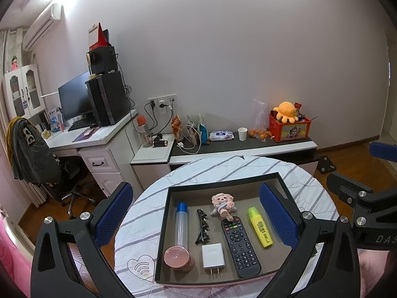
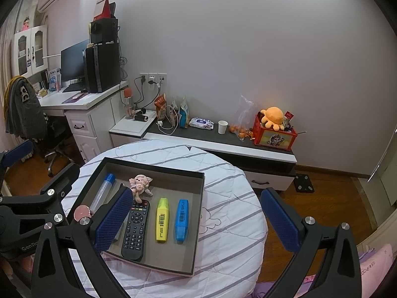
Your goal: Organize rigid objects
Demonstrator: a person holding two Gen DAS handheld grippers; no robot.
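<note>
A black tray (image 1: 223, 182) (image 2: 148, 165) sits on the round table. In it lie a clear tube with a blue cap (image 1: 180, 226) (image 2: 103, 192), a pink round lid (image 1: 177, 257), a black hair clip (image 1: 202, 226), a white charger (image 1: 213, 255), a black remote (image 1: 239, 244) (image 2: 136, 228), a pink doll (image 1: 223, 204) (image 2: 140, 183) and a yellow highlighter (image 1: 260, 227) (image 2: 162, 219). A blue highlighter (image 2: 181, 219) shows only in the right wrist view. My left gripper (image 1: 196, 214) hangs open above the tray. My right gripper (image 2: 197, 221) is open over the tray's right edge. Both hold nothing.
The table's striped white cloth (image 2: 230, 198) hangs over a wooden floor. Behind stands a low cabinet (image 1: 248, 146) with a red box (image 1: 289, 126), an orange plush, a paper cup (image 1: 242, 134) and snack bags. A desk with monitor and PC tower (image 1: 106, 99) and a chair (image 1: 32, 154) are at the left.
</note>
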